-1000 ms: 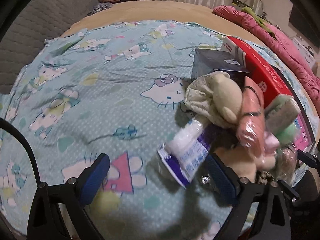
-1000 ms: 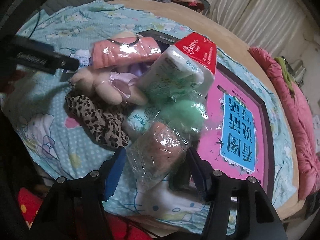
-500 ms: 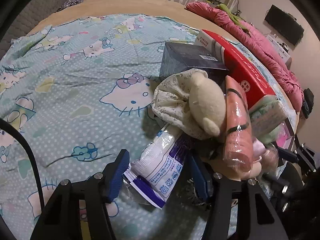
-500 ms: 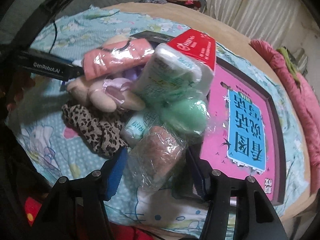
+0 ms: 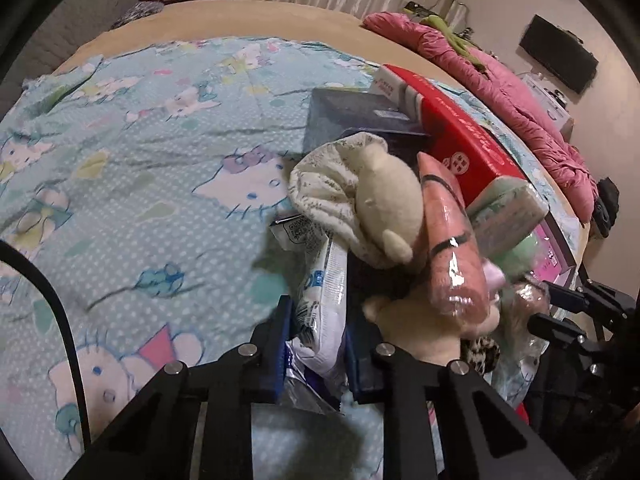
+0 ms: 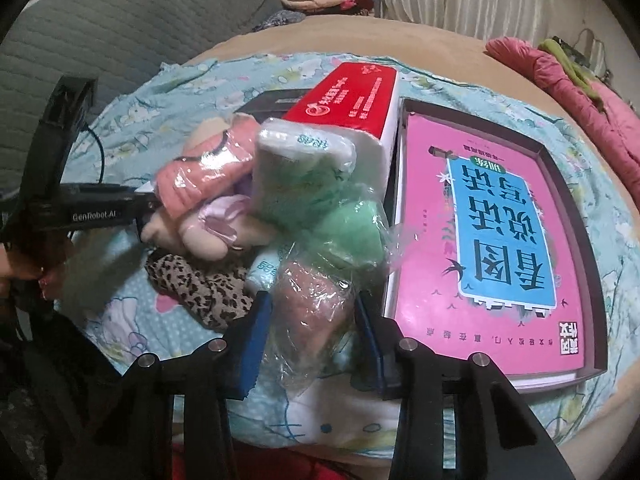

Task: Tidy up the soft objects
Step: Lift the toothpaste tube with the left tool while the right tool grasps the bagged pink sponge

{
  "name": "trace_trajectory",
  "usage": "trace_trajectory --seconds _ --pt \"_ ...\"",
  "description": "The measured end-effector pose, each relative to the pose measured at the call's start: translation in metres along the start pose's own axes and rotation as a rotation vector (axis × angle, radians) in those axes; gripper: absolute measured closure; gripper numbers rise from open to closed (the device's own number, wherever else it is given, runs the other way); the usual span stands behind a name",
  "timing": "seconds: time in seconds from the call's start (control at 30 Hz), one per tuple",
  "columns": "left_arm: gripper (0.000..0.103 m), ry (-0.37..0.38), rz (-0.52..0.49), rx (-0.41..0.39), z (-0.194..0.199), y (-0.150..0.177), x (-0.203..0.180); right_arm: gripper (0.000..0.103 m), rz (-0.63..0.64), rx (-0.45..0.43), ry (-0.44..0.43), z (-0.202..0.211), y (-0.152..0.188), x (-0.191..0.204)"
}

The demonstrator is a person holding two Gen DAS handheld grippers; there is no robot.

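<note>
- Bedding first: a pale blue cartoon-cat sheet (image 5: 152, 184) covers the bed, and every soft item lies heaped beside the red box (image 5: 468, 152), the landmark here.
- Left gripper (image 5: 316, 344): its jaws have just been closing and now pinch a white-and-blue plastic packet (image 5: 324, 300), which lies at the near-left foot of the heap, below the red box.
- Right gripper (image 6: 312, 344): its jaws have just been closing and press on a brownish bundle in clear wrap (image 6: 316, 300), at the near end of the heap, in front of the red box (image 6: 352, 96).
- Against the red box's near end leans a green-and-white tissue pack (image 6: 304, 168); left of it, a pink wrapped roll (image 6: 200, 180).
- Right of the red box lies a pink book in a dark tray (image 6: 480, 232).
</note>
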State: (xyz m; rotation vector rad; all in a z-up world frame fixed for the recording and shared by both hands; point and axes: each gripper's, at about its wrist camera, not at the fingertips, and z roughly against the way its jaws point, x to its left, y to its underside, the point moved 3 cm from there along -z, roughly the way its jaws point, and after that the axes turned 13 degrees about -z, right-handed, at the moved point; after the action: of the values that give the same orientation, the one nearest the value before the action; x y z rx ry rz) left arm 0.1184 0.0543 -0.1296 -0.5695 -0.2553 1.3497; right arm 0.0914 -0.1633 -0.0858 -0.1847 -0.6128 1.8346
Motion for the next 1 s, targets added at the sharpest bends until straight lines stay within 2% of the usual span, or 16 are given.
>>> trace_trajectory --seconds 0.23,0.47,0.67,0.83,1.0 --pt "0.08 0.006 0.09 -0.033 0.032 0.015 0.009 0.06 0.011 -0.037 -0.027 0.015 0.0 0.007" --pt "0.08 -0.014 0.097 -0.06 0.059 0.019 -0.004 0.06 -0.02 -0.09 -0.049 0.034 -0.005 0.002" --pt "0.08 -0.036 0.105 -0.128 0.089 0.013 -0.017 0.06 -0.051 -0.147 -0.061 0.054 -0.011 -0.006" --pt "0.08 -0.03 0.067 -0.181 0.117 0.001 -0.043 0.06 -0.09 -0.197 -0.067 0.07 -0.016 -0.019" --pt "0.08 -0.003 0.026 -0.205 0.125 -0.019 -0.075 0.06 -0.131 -0.242 -0.059 0.083 -0.021 -0.036"
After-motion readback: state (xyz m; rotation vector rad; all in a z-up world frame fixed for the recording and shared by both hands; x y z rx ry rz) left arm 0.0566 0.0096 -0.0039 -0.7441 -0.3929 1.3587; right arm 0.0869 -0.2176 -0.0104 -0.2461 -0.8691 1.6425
